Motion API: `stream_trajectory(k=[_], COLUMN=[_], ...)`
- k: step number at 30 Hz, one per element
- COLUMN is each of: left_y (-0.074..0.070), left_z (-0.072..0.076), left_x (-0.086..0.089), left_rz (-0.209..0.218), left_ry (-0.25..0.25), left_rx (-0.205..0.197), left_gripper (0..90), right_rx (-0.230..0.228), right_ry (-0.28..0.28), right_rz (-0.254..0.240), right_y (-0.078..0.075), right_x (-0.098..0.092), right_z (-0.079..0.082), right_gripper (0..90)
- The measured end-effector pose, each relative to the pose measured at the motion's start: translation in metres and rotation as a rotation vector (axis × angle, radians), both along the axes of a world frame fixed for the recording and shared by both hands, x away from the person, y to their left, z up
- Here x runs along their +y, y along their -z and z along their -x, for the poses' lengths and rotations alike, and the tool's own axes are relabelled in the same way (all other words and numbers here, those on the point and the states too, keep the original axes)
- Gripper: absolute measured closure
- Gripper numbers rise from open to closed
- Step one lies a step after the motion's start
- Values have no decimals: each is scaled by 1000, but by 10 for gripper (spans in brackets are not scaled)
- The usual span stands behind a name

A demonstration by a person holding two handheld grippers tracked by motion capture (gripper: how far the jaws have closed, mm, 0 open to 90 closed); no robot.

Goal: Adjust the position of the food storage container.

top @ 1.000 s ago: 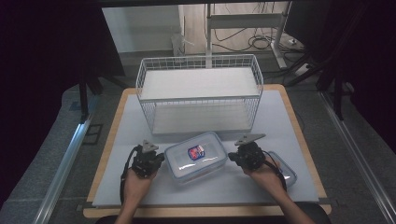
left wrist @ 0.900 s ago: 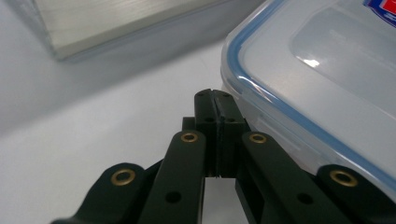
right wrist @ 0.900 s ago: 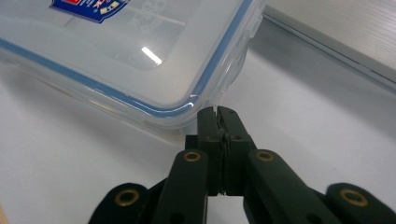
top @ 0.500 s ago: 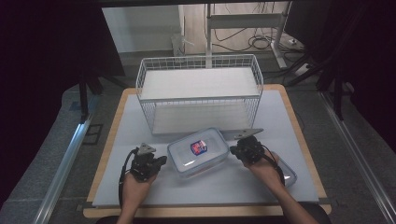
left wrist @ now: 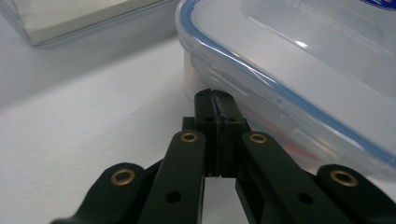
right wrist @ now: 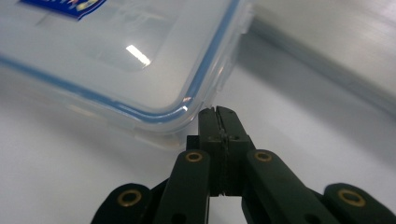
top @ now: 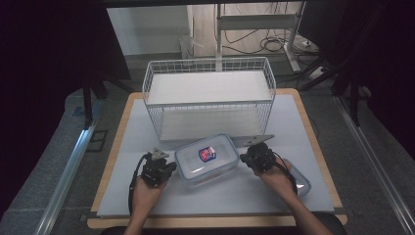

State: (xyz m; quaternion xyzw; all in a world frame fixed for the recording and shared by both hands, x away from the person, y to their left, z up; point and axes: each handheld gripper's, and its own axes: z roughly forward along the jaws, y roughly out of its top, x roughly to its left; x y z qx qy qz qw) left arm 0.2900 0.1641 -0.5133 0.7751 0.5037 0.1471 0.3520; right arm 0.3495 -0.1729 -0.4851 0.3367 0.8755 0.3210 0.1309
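Note:
A clear plastic container [top: 206,159] with a blue-sealed lid and a colourful sticker lies on the white mat, just in front of the basket. My left gripper [top: 171,168] is shut, and its tips press against the container's left side. In the left gripper view the closed jaws [left wrist: 214,96] touch the container [left wrist: 303,65] below its lid rim. My right gripper [top: 243,157] is shut too, at the container's right end. Seen from the right gripper view, its tips [right wrist: 218,112] meet the corner of the container [right wrist: 116,51]. Neither gripper has anything between its jaws.
A white wire basket [top: 210,93] stands at the back of the mat, right behind the container; its lower edge [left wrist: 70,18] is close by. Another clear container [top: 299,180] lies under my right forearm. The wooden table edge [top: 318,127] frames the mat.
The container has slid a little away from me toward the basket, with both shut grippers staying against its ends.

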Motion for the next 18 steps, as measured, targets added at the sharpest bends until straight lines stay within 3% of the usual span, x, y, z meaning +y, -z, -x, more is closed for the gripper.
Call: stream_trajectory(k=[6,8,10,13,15,18], left_y=[2,1,1,1,2,2], left_z=[-3,-3,-4,-6,-8,-7], left_x=[1,-1,2,1,-2,-4], left_rz=[11,6,20,17,-1,9], left_ry=[26,22,22,20,14,29], left_rx=[7,7,6,3,2,5], left_gripper=[900,900,900,900,900,900], right_rx=[47,50,17,32,19,22], right_ry=[-82,-62,-14,0,8,9], right_rz=[20,17,23,-49,-32,-30], right_y=[3,2,-2,-5,-4,-5], right_x=[1,-4,-7,-7,-3,-5], right_z=[32,31,24,12,11,13], right_gripper=[892,891,891,891,895,896])
